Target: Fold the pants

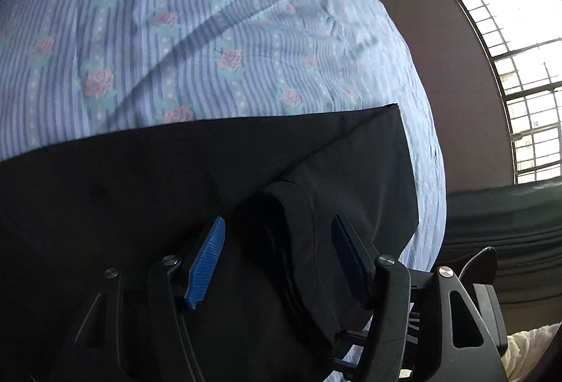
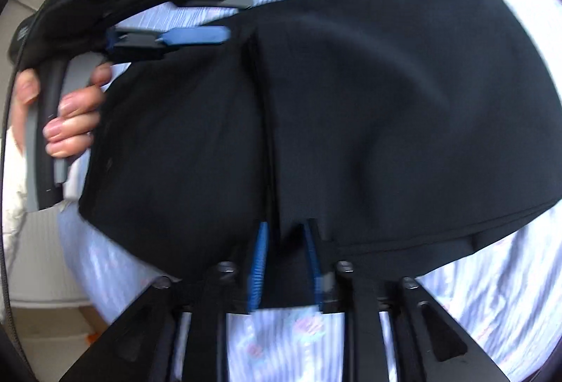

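Black pants point(image 2: 368, 108) lie folded on a bed with a blue striped, rose-patterned sheet point(image 1: 175, 31). In the left wrist view the pants point(image 1: 140, 192) fill the lower half. My left gripper point(image 1: 277, 234) is open, its blue pads either side of a raised fold of the black cloth. In the right wrist view my right gripper point(image 2: 284, 234) is shut on the near edge of the pants by a seam. The left gripper point(image 2: 196, 34) shows at the upper left in the right wrist view, held by a hand, at the far edge of the pants.
The bed's edge point(image 1: 432, 136) runs down the right of the left wrist view, with a wall and a barred window point(image 1: 520, 83) beyond. A dark blanket point(image 1: 502, 227) lies beside the bed. Floor tiles point(image 2: 42, 276) show at the left of the right wrist view.
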Available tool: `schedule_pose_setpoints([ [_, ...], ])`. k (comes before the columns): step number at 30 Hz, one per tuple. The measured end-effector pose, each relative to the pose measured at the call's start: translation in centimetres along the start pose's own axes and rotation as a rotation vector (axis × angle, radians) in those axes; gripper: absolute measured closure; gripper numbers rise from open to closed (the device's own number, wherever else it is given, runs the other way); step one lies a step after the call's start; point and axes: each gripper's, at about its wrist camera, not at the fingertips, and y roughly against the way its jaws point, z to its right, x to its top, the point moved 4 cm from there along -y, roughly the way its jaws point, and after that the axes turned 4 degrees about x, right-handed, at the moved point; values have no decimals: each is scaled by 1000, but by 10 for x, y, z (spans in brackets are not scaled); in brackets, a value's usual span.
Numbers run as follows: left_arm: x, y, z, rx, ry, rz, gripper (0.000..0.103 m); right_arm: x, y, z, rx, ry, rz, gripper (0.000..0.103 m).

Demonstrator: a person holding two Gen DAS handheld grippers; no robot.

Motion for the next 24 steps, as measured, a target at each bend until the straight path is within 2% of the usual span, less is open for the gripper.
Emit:
schedule_pose_setpoints([
  [4, -2, -13, 7, -53, 31, 11, 43, 0, 24, 0, 2, 12, 47, 71],
  [6, 0, -21, 10, -70, 68, 13, 45, 3, 36, 15, -44, -24, 91, 70],
  [7, 0, -25, 10, -66, 81, 19, 50, 5, 39, 23, -62, -39, 105, 70],
  [9, 3, -34, 8, -37, 124, 28, 67, 10, 36, 39, -87, -70, 104, 70],
  [10, 5, -35, 7, -24, 139, 38, 85, 12, 33, 46, -89, -83, 99, 70],
  [11, 7, -34, 9, -38, 138, 43, 90, 14, 28, 52, -89, -89, 91, 70],
  [15, 20, -3, 35, -33, 32, 171, 93, 20, 16, 59, -84, -84, 64, 70],
  [18, 35, -6, 21, 2, 65, 151, 93, 24, 11, 51, -32, -84, 60, 70],
  [21, 39, -18, 7, 66, 78, 95, 92, 31, -3, 45, 15, -95, 37, 70],
  [24, 39, -21, 0, 95, 88, 85, 89, 34, -9, 42, 15, -82, 17, 70],
])
